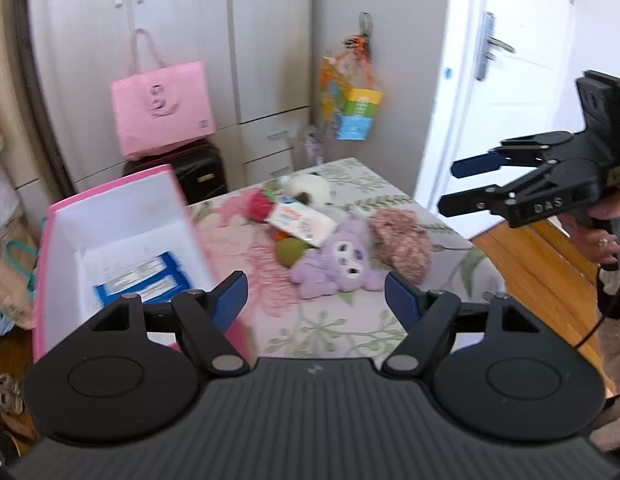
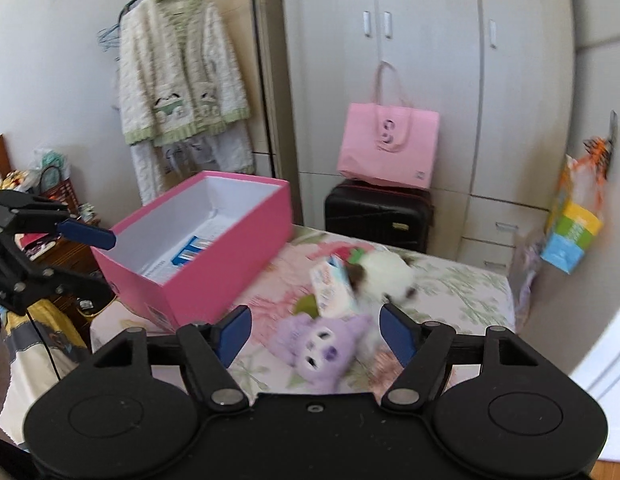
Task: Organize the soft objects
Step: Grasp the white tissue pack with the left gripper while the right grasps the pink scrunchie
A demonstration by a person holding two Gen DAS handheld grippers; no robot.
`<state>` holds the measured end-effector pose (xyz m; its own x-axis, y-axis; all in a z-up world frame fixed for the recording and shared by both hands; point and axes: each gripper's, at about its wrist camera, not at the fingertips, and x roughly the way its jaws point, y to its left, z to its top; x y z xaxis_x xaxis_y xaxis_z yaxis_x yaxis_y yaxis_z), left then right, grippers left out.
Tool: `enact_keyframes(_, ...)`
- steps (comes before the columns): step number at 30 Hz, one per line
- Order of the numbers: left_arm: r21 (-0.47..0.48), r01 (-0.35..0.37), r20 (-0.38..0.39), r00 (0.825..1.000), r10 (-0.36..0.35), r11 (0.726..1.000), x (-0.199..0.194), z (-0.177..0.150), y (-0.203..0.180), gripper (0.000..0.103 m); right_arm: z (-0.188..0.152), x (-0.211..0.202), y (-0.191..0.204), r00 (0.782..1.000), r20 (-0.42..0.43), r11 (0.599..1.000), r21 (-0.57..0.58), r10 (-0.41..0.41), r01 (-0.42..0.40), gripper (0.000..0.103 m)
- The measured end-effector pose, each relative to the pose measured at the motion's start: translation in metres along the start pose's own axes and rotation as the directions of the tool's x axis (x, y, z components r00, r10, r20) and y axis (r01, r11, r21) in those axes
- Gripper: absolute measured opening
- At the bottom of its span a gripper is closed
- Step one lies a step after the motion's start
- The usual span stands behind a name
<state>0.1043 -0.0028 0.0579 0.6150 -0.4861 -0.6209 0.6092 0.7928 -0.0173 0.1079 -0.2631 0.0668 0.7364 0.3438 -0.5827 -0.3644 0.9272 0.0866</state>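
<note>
the purple plush toy (image 1: 341, 260) is looking fuzzy and soft, lying on smooth floral cloth (image 1: 329, 328). the pink box (image 2: 214, 256) is showing matt card, the suitcase (image 2: 377, 216) glossy black plastic.

The box (image 1: 110, 240) sits on the desk (image 1: 333, 328) at the left of the left wrist view, with packets (image 1: 142, 280) lying in it. To its right, at the middle of the frame, the toys are heaped: a plush bear (image 1: 337, 260) nearest, a tissue pack (image 1: 302, 220) on the heap behind it, a plush dog (image 1: 306, 190) farthest back, and a knitted bundle (image 1: 401, 240) just right of the bear. Behind the desk, upper left, a bag (image 1: 162, 108) stands on a suitcase (image 1: 190, 172) before the wardrobe (image 1: 182, 20). A door (image 1: 505, 80) stands at the upper right.
</note>
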Motion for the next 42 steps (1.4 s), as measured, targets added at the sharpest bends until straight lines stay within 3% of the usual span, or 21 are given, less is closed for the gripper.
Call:
enact_keyframes(5,0.033,0.049,-0.04,0.998,-0.047,0.998,0.026,0.001,-0.023,0.075,-0.022,0.002,-0.02,1.0,-0.012,1.0,0.023,-0.019,0.02,0.077)
enact_keyframes(11,-0.012,0.075,-0.13,0.989,-0.076,0.997,0.068,-0.001,-0.028,0.075,-0.046,0.015,-0.039,0.999,-0.042,0.999,0.03,-0.026,0.027,0.077)
enact_keyframes(15,-0.055,0.065,-0.165,0.984,-0.073,0.996,0.088,-0.003,-0.022,0.075,-0.055,0.026,-0.049,0.998,-0.061,0.999,0.035,-0.031,0.033,0.077)
enact_keyframes(20,-0.111,0.024,-0.158,0.987,-0.042,0.994,0.114,0.0,-0.017,0.075,-0.062,0.039,-0.059,0.998,-0.064,0.998,0.052,-0.024,0.027,0.08)
enact_keyframes(24,-0.177,-0.013,-0.13,0.991,-0.01,0.984,0.142,0.003,-0.012,0.075,-0.071,0.059,-0.063,0.996,-0.06,0.996,0.045,-0.07,0.073,0.082)
enact_keyframes(30,-0.296,-0.095,-0.068,0.995,0.078,0.95,0.185,0.012,0.003,0.075,-0.08,0.097,-0.074,0.99,-0.061,0.985,0.11,-0.125,0.132,0.082)
enact_keyframes(35,-0.369,-0.16,-0.058,0.987,0.15,0.915,0.216,0.017,0.017,0.075,-0.091,0.115,-0.076,0.983,-0.05,0.971,0.153,-0.177,0.182,0.083)
enact_keyframes(37,-0.434,-0.191,-0.046,0.981,0.191,0.881,0.227,0.017,0.024,0.075,-0.096,0.119,-0.074,0.982,-0.042,0.968,0.163,-0.185,0.189,0.084)
enact_keyframes(39,-0.476,-0.194,-0.025,0.978,0.207,0.857,0.234,0.017,0.029,0.075,-0.1,0.123,-0.071,0.98,-0.032,0.968,0.157,-0.196,0.198,0.084)
enact_keyframes(42,-0.502,-0.179,0.004,0.978,0.209,0.846,0.24,0.018,0.029,0.075,-0.104,0.126,-0.067,0.977,-0.016,0.967,0.14,-0.211,0.211,0.084)
